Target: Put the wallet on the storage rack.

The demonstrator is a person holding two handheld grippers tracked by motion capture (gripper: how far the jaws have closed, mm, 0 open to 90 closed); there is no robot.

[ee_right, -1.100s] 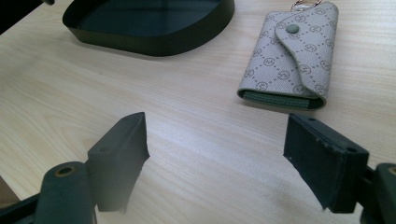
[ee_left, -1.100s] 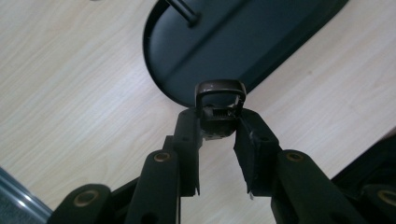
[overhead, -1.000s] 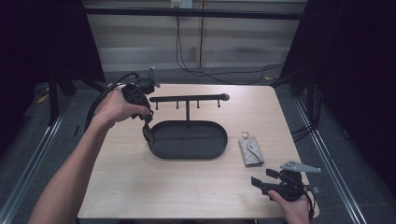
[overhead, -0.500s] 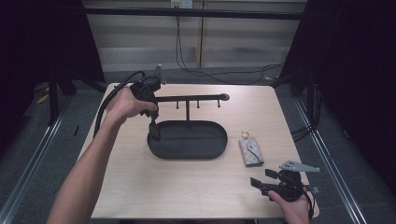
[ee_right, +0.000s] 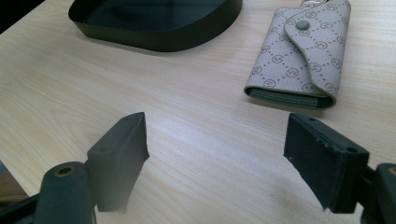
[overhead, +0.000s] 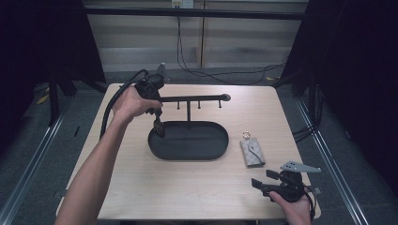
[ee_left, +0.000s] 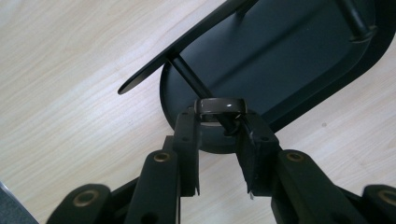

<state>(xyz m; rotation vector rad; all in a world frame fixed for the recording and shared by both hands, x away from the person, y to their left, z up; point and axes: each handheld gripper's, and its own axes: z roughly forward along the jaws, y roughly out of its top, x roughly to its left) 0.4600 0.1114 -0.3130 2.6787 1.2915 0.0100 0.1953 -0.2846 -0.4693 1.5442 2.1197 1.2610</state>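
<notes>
A black oval tray [overhead: 206,152] with a T-shaped hook bar [overhead: 197,99] stands mid-table. My left gripper [overhead: 158,127] points down over the tray's left end, shut on a small dark ring-shaped thing [ee_left: 219,105] held at its fingertips. In the left gripper view that gripper [ee_left: 218,119] hangs just above the tray [ee_left: 289,60], under the end of the bar [ee_left: 187,44]. A beige patterned key pouch [overhead: 252,151] lies right of the tray. My right gripper [overhead: 263,185] rests near the front right corner, open [ee_right: 217,140] and holding nothing, with the pouch [ee_right: 301,51] ahead of it.
The tray's near wall [ee_right: 159,32] lies ahead to the left of the right gripper. Cables [overhead: 202,70] run across the floor behind the table. A metal rail [overhead: 328,154] borders the table's right side.
My left gripper has moved a little to the right and lower, from the tray's left rim to over its left end, still holding the dark ring. The right gripper has not moved.
</notes>
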